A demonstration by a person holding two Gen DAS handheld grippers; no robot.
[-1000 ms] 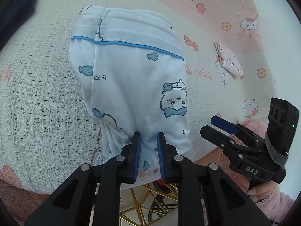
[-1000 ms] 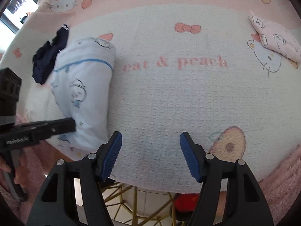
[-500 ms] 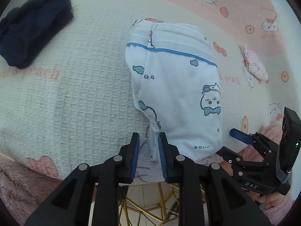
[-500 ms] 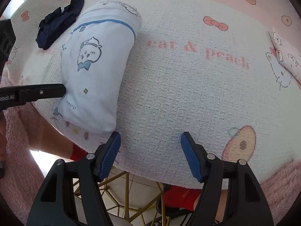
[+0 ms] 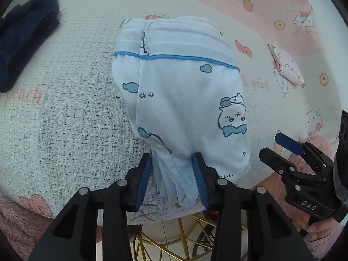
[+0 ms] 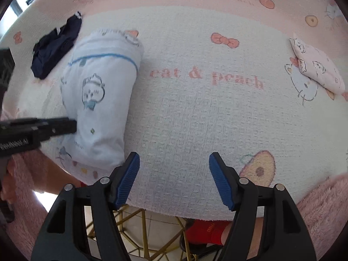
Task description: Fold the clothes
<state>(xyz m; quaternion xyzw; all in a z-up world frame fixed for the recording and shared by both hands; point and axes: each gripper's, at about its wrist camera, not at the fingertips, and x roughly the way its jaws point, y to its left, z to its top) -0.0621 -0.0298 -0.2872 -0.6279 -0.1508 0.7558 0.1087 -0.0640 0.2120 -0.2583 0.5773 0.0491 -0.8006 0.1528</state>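
- The garment (image 5: 184, 100), pale blue with fish and cartoon prints, lies folded on the cloth (image 5: 65, 119) that covers the table; in the left wrist view it fills the centre, its banded end toward 12 o'clock.
- The left gripper (image 5: 173, 181) sits at 6 o'clock in its own view. Its jaws are opening, with the bunched near edge of the garment between the blue pads (image 5: 143, 180). The fabric fills the gap and touches both pads.
- The right gripper (image 6: 174, 179) hangs over the bare cloth at the table's near edge, jaws spread wide with nothing between them.
- In the right wrist view the garment (image 6: 102, 100) lies at 9 to 10 o'clock, and the left gripper (image 6: 65, 126) reaches in at 9 o'clock to its near end.
- A dark garment (image 5: 24, 41) lies at 10 o'clock in the left view, apart from the pale blue one.
- A small pink cloth (image 6: 317, 69) lies at 2 o'clock in the right view, well apart from both grippers.
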